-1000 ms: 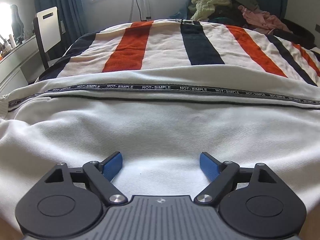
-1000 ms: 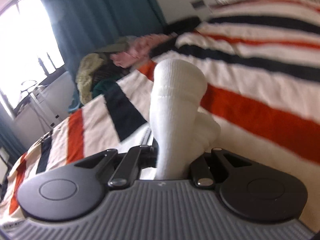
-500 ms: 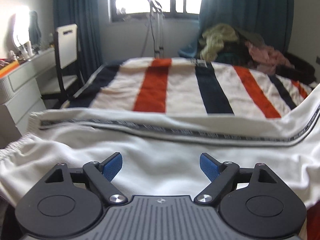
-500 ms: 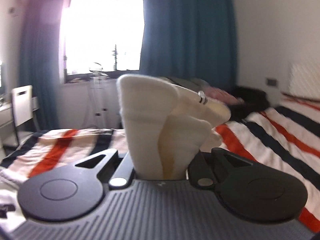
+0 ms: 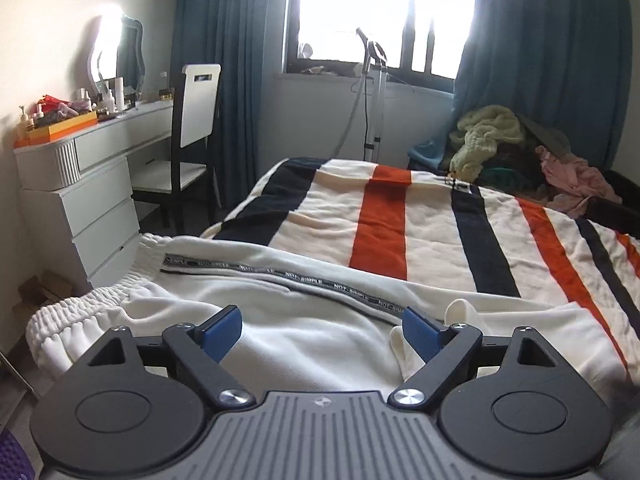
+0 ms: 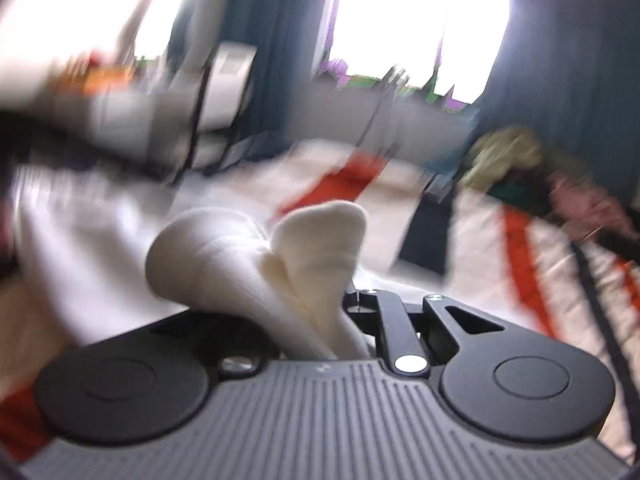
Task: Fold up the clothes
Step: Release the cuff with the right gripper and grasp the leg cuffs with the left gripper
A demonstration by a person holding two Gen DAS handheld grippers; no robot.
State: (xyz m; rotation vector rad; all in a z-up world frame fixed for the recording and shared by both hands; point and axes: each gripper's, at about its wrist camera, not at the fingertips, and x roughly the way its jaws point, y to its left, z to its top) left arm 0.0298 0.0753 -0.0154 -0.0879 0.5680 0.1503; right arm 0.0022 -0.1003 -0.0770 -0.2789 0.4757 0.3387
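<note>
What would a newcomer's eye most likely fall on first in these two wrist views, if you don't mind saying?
Probably the striped blanket covering the bed, with bold orange and navy bands running towards the bright window. Next, the white trousers lying across its near edge, a black lettered tape along the side, just beyond the open left gripper. In the blurred right wrist view, a bunched fold of white cloth juts from the shut right gripper.

White trousers [image 5: 304, 320] with a lettered side stripe lie spread on the bed, one cuff bunched upright.
</note>
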